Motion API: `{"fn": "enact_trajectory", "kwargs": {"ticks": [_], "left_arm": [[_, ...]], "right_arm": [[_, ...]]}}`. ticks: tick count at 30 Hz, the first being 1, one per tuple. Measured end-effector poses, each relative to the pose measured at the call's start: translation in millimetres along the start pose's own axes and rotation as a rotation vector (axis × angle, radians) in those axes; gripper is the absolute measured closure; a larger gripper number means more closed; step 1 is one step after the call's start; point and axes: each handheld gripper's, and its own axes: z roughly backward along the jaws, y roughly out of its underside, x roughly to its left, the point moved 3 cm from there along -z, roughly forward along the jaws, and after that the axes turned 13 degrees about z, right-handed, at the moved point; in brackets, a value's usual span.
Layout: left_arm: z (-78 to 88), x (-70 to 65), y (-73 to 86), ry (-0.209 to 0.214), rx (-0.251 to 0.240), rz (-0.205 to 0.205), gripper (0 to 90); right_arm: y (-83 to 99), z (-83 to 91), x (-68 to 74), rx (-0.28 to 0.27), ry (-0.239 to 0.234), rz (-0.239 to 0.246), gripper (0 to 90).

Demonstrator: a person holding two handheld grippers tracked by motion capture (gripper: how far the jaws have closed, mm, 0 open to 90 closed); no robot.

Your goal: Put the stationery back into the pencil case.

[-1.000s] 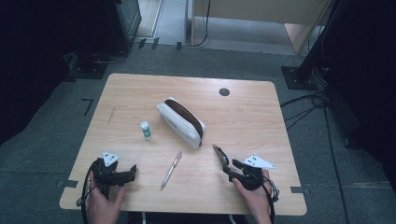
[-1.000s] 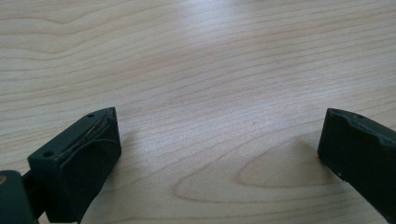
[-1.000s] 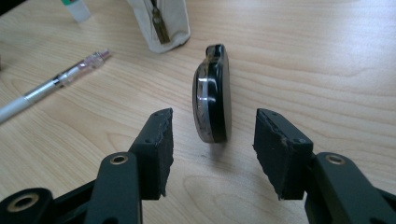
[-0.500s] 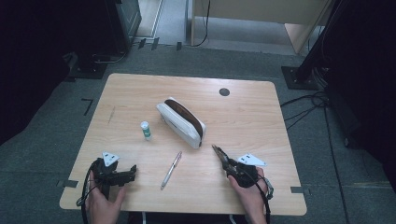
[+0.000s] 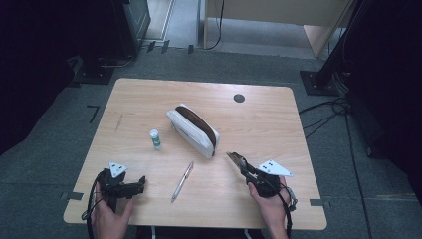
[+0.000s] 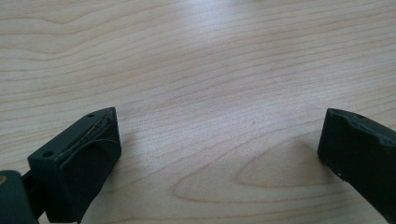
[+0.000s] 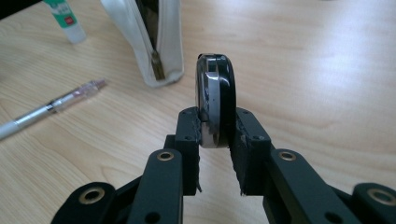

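Right hand-held gripper (image 7: 215, 154) closed on black-silver object (image 7: 215, 100), edge-on, pointing toward pouch (image 7: 144, 37).

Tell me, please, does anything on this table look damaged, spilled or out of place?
Nothing stands out. The white pencil case lies unzipped, the glue stick stands upright, the pen lies flat, all apart. The right hand-held gripper holds a small black-and-silver object squarely.

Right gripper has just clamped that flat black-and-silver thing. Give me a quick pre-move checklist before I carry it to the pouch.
1. Right gripper pads on the flat black-and-silver object: ok, jaws just closed on it.
2. Grip depth: not ok, only its near end is clamped.
3. Pencil pouch unzipped: ok, opening shows.
4. Path to pouch: ok; pen and glue stick lie aside.
5. Left gripper clear: ok, open, nothing between its jaws.
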Motion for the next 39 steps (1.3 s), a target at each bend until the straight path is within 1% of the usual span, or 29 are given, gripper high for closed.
{"fn": "enact_trajectory", "kwargs": {"ticks": [5, 6, 7, 8, 10, 13, 14, 16, 17, 19, 20, 21, 26, 27, 31, 32, 36, 39], "left_arm": [[-0.1, -0.1, 0.0, 0.001, -0.001, -0.001, 0.0], [0.0, -0.1, 0.0, 0.001, 0.001, -0.002, 0.0], [-0.1, -0.2, 0.0, 0.002, -0.001, -0.001, 0.0], [-0.1, -0.2, 0.0, 0.002, -0.001, -0.001, 0.0], [-0.1, -0.3, 0.1, 0.003, -0.001, 0.000, 0.0], [-0.1, -0.4, 0.1, 0.004, -0.001, -0.001, 0.0], [-0.1, -0.4, 0.1, 0.004, -0.001, -0.001, 0.0], [-0.1, -0.4, 0.1, 0.004, -0.001, -0.001, 0.0], [-0.1, -0.4, 0.1, 0.004, -0.001, -0.001, 0.0], [-0.1, -0.4, 0.1, 0.004, -0.001, -0.001, 0.0], [-0.1, -0.4, 0.1, 0.004, -0.001, -0.001, 0.0], [-0.1, -0.4, 0.1, 0.004, -0.001, -0.001, 0.0], [-0.2, -0.4, 0.1, 0.004, -0.001, 0.000, 0.0], [-0.2, -0.4, 0.1, 0.004, -0.001, 0.000, 0.0], [-0.2, -0.4, 0.1, 0.004, -0.001, 0.000, 0.0], [-0.3, -0.5, 0.2, 0.004, -0.002, 0.001, 0.0], [-0.1, -0.4, 0.1, 0.003, -0.001, -0.001, 0.0], [-0.1, -0.4, 0.1, 0.003, -0.001, -0.001, 0.0]], "right_arm": [[-19.2, 7.5, 1.5, -0.024, -0.019, 0.029, 73.8], [-19.2, 7.5, 1.5, -0.024, -0.019, 0.029, 73.8], [-26.7, 10.1, 2.2, -0.039, -0.038, 0.027, 73.7], [-30.2, 11.4, 2.5, -0.044, -0.041, 0.029, 73.8], [-33.7, 12.2, 2.7, -0.050, -0.046, 0.035, 73.8], [-43.5, 14.1, 4.0, -0.066, -0.062, 0.040, 73.8], [-50.7, 14.3, 4.9, -0.072, -0.067, 0.053, 73.8], [-53.2, 14.2, 5.0, -0.075, -0.069, 0.059, 73.8], [-59.9, 13.3, 5.7, -0.080, -0.070, 0.070, 73.8], [-66.9, 11.5, 6.4, -0.083, -0.075, 0.085, 73.8], [-66.9, 11.5, 6.4, -0.083, -0.075, 0.085, 73.8], [-74.8, 9.6, 7.5, -0.083, -0.081, 0.096, 73.8], [-89.9, 3.7, 9.5, -0.089, -0.093, 0.125, 73.8], [-89.9, 3.7, 9.5, -0.089, -0.093, 0.125, 73.8], [-100.0, -5.3, 10.4, -0.071, -0.099, 0.137, 73.8], [-104.0, -10.9, 9.5, -0.064, -0.099, 0.149, 73.8], [-109.5, -17.7, 9.3, -0.047, -0.102, 0.149, 73.8], [-117.8, -25.0, 7.3, -0.031, -0.106, 0.161, 73.7]]}}
